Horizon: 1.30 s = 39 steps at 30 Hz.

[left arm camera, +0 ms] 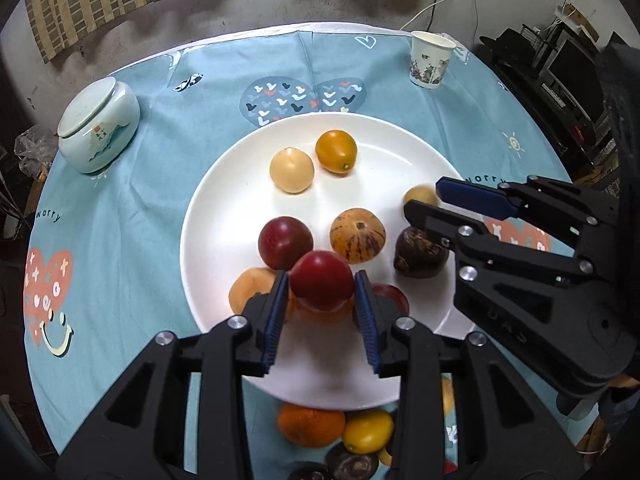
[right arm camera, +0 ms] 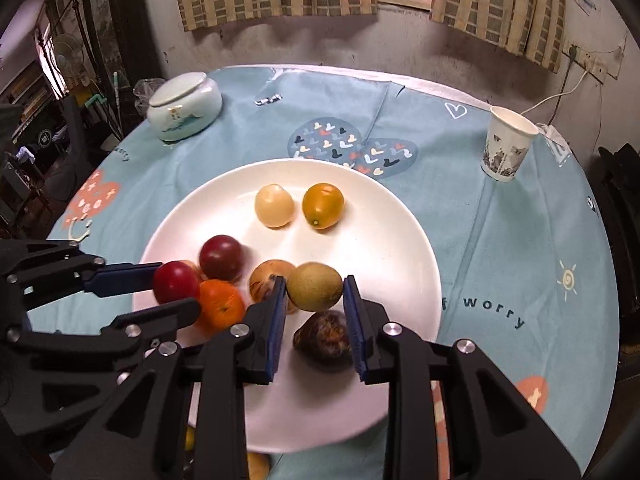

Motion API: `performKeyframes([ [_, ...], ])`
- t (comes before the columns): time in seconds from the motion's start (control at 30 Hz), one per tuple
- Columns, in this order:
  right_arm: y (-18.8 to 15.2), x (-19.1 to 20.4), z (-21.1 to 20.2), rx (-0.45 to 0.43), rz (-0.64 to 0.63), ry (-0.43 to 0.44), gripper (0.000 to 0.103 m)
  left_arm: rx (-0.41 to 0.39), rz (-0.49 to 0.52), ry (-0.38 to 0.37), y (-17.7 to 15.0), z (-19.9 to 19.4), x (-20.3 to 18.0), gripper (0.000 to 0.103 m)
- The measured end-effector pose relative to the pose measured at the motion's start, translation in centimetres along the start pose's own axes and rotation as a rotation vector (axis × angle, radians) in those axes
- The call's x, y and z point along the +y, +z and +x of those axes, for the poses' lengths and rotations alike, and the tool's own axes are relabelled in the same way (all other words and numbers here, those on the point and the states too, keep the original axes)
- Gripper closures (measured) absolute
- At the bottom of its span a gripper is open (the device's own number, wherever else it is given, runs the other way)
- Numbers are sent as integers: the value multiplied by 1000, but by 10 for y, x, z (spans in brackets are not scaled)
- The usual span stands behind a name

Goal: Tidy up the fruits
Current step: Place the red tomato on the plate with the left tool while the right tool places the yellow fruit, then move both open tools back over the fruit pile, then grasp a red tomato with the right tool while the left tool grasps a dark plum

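Fruits lie on the plate (left arm camera: 208,216). Left gripper (left arm camera: 322,286) clamps a red plum (left arm camera: 322,284) over the near rim; right gripper (right arm camera: 315,294) clamps a green fruit (right arm camera: 315,292). Lower each into a bare spot before opening.

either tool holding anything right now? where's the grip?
Both. Left tool holds a red plum, pads on its two sides. Right tool holds a yellow-green fruit the same way, at its widest part. Both are above the white plate.
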State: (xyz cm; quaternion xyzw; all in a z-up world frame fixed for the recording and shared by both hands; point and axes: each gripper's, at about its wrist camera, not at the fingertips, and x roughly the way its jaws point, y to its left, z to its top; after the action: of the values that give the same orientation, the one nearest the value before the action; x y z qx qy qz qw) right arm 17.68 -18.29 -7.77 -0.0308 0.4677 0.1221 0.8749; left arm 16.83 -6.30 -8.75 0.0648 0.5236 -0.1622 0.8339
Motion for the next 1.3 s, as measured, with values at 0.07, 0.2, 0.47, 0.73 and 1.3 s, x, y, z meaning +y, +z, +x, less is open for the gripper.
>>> performKeyframes([
  [0.07,1,-2,4,4,0,3,70,-14,-4,3,1,0,2,53],
  [0.2,-1,-8,-6,-32,20,10,48,-32,-12,12,3,-7,7,53],
  [0.47,-53,-2,-66,-38,3,67,47,-130,-12,42,-30,-61,17,36],
  [0.73,-168,49,-92,89,-79,155,46,-99,-1,21,-109,-92,21,32],
  [1.3,-200,80,-59,192,-109,155,69,91,15,-19,-203,-67,4,32],
])
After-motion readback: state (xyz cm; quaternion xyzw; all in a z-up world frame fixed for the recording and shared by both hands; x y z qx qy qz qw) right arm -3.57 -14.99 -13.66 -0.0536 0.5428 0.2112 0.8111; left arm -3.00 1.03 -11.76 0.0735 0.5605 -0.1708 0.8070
